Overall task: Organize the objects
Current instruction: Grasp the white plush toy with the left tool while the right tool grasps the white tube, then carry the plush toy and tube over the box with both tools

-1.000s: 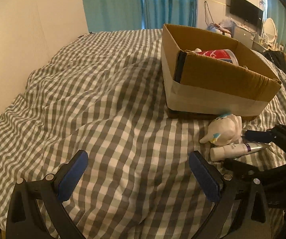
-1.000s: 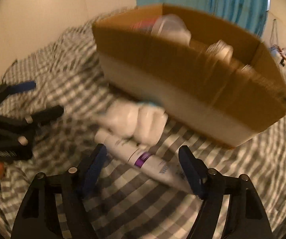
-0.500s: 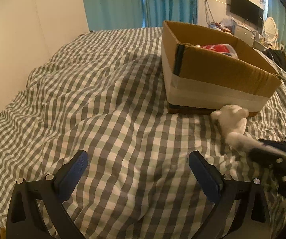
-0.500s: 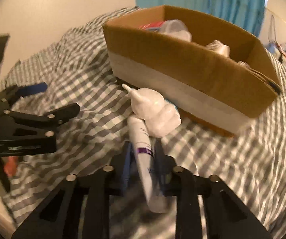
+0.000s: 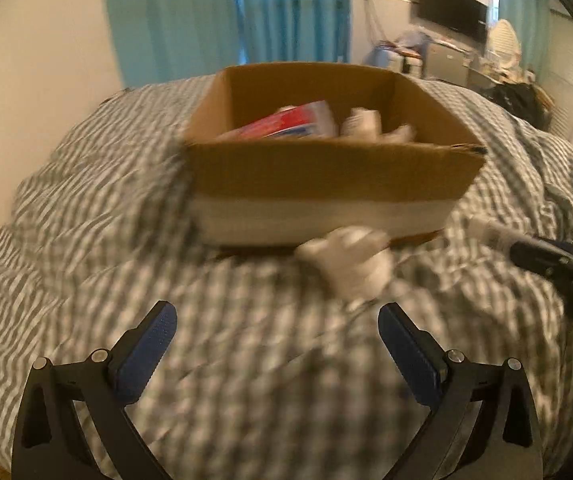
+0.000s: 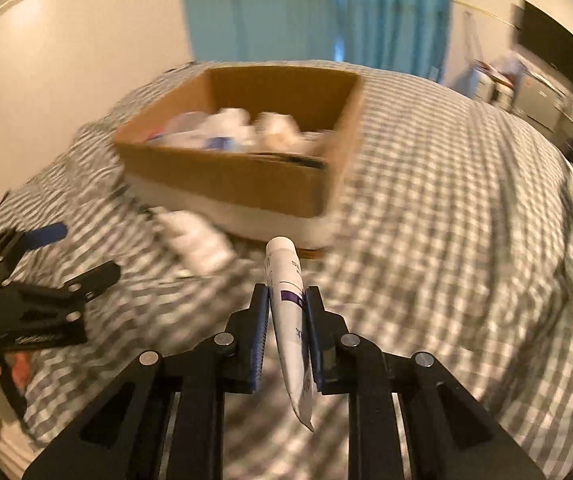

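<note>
Tube: we see a white squeeze tube [image 6: 287,312] with a purple band clamped between the fingers of the right gripper [image 6: 286,308], cap end pointing forward toward the box, crimped tail hanging back past the pads.
Right gripper: clenched on the tube, held above the checked bedspread [image 6: 446,240]; from the left wrist view it enters at the right edge [image 5: 558,256], the tube's white end [image 5: 486,230] sticking out ahead of it.
Left gripper: we find its blue-padded fingers spread wide [image 5: 274,344], nothing between them, hovering over the bedspread [image 5: 86,240].
Plush toy: a white soft figure [image 5: 354,266] lies on the bedspread just in front of the box, ahead of the left gripper and to the left of the tube; blurred, details unclear.
Cardboard box: open-topped [image 6: 226,176], resting on the bed beyond the tube, already holding a red-and-white package [image 5: 286,124] and several pale items we cannot identify.
Backdrop: teal curtains [image 6: 318,12] behind the bed.
</note>
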The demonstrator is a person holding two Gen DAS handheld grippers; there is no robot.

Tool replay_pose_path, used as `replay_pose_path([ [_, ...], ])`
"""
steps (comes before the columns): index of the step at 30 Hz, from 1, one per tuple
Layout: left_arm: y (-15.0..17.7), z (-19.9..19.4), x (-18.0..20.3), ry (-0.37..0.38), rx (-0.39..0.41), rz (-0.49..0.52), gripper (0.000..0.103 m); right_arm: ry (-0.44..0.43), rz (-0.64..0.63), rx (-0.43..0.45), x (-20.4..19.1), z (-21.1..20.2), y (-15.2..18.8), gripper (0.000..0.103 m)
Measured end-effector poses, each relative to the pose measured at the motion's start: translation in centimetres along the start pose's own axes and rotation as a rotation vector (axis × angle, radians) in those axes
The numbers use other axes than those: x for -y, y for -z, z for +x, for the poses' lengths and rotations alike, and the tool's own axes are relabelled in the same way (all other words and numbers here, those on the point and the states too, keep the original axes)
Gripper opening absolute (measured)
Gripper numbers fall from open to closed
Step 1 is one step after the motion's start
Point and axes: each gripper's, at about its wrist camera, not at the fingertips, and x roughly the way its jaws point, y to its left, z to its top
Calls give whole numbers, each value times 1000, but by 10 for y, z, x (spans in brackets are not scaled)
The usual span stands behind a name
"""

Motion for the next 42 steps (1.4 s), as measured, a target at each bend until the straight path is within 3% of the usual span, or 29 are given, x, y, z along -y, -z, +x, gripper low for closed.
replay_pose_path([
  [5, -21, 32, 29, 59, -28, 44, 103, 11, 60, -1, 25, 1, 6, 18],
  [10, -28, 71, 29, 71, -104, -2, 99, -25, 85, -5, 33, 2, 10, 18],
  [12, -29, 81, 23, 94, -141, -37, 73, -32, 89, -11, 35, 4, 11, 18],
  [15, -28, 78, 19, 122, -135, -52, 56, -30, 93, -21, 37, 8, 14, 18],
  [26, -18, 22, 13, 133, -135, -56, 54, -36, 90, 16, 23, -13, 10, 18],
  [36, -29, -53, -9, 126, -1, -100, 54, -45, 53, 91, -12, -65, 11, 18],
  [42, -33, -90, -10, 99, 26, -94, 54, -36, 16, 152, -27, -96, 2, 18],
])
